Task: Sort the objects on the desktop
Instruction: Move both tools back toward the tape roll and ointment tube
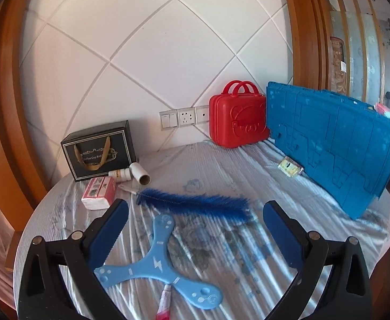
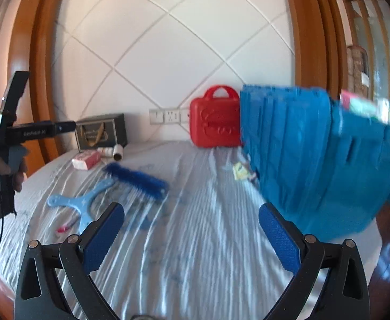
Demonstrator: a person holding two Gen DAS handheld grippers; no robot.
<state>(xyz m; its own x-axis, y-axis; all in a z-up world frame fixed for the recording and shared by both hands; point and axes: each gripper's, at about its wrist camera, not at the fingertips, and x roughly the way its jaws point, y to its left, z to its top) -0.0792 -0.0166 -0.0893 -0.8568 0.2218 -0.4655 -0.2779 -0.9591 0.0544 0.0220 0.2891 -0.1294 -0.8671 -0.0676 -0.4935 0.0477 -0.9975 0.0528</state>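
My left gripper is open and empty, low over a light blue three-armed boomerang. A dark blue bottle brush lies just beyond it. A pink tube pokes out under the boomerang. My right gripper is open and empty over bare cloth. In the right wrist view the boomerang and brush lie to its left, and the blue crate stands to its right. The left hand-held gripper shows at the far left.
A round table with a pale blue cloth stands against a white panelled wall. At the back are a black gift box, a red toy case, a tissue pack, a small bottle and a cardboard roll. A small packet lies by the blue crate.
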